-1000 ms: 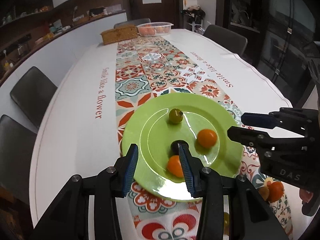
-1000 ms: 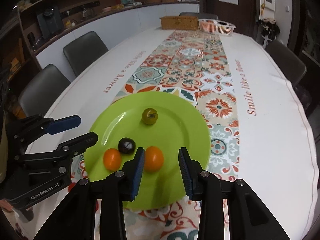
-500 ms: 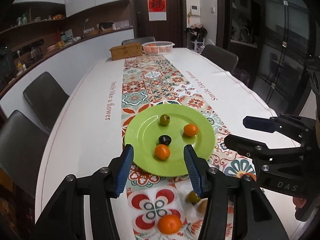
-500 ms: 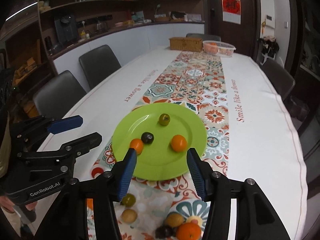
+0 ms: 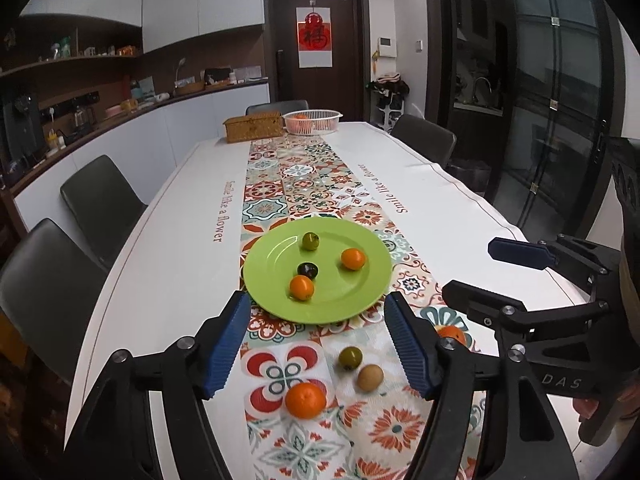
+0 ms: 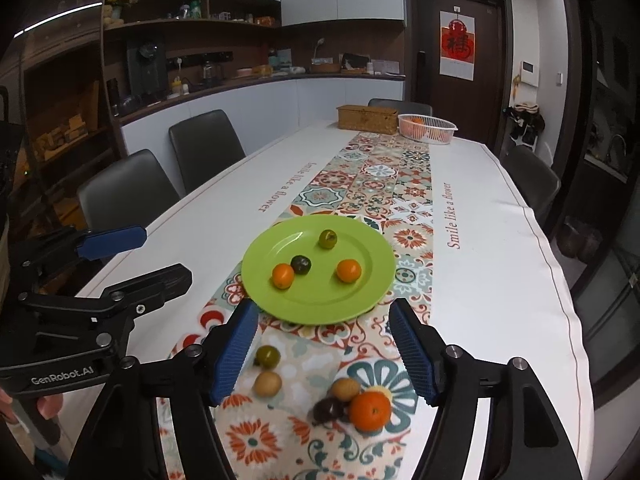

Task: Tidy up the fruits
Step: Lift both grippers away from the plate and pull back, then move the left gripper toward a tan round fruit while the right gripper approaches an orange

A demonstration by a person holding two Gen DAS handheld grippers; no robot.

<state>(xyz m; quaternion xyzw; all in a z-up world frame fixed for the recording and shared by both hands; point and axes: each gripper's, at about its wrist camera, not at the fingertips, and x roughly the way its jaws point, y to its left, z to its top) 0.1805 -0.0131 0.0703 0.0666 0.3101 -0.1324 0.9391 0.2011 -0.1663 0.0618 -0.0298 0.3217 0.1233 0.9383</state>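
A green plate [image 5: 360,304] [image 6: 372,296] sits on the patterned table runner and holds two small oranges [image 5: 302,287] [image 5: 353,259], a dark fruit [image 5: 307,270] and a green fruit [image 5: 310,241]. Loose fruit lies in front of the plate: an orange [image 5: 305,400], a green fruit [image 5: 350,357] and a tan fruit [image 5: 370,377]; the right wrist view adds an orange [image 6: 370,411], a dark fruit [image 6: 326,409] and tan fruits [image 6: 345,389] [image 6: 267,384]. My left gripper [image 5: 318,344] and right gripper [image 6: 324,348] are both open, empty and held above the loose fruit.
A wicker box [image 5: 253,127] and a white basket with oranges [image 5: 313,121] stand at the table's far end. Grey chairs [image 5: 100,204] line the left side, one more chair [image 5: 424,140] is on the right. A counter with shelves runs along the left wall.
Both grippers have pulled back and up from the plate and opened wider. The loose fruit in front of the plate has come into view.
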